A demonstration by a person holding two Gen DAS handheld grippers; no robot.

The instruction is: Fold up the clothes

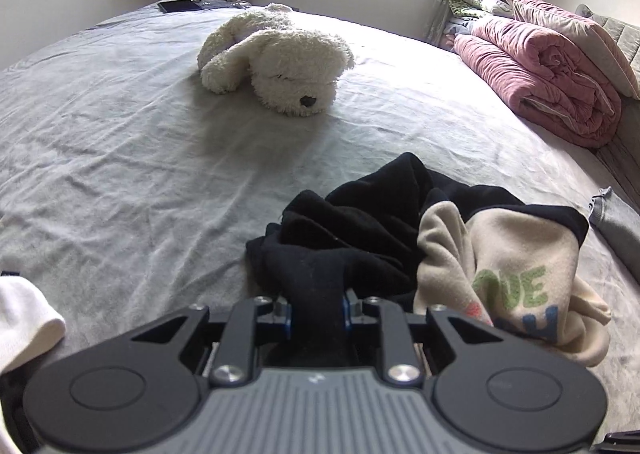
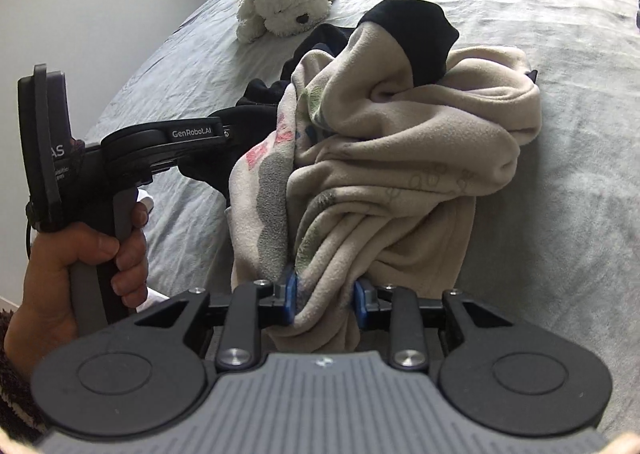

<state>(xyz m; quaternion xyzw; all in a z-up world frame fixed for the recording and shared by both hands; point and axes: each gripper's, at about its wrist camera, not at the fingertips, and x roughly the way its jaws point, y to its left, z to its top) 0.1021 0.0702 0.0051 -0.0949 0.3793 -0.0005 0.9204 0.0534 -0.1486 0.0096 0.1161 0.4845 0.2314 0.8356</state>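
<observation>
Lay bunched on the grey bed (image 1: 120, 125), lower right of the left view: a black-and-cream sweatshirt (image 1: 500, 254). Left gripper (image 1: 318, 310) clamped on its black part; right gripper (image 2: 326, 300) pinched on a cream fold (stuffed dog (image 1: 280, 57) beyond).

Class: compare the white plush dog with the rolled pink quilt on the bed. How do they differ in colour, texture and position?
The plush dog is cream-white and shaggy; the pink quilt is smooth, stitched fabric. The dog lies sprawled mid-bed; the quilt sits rolled at the bed's edge, against pillows. Both rest on the grey sheet, untouched.
</observation>
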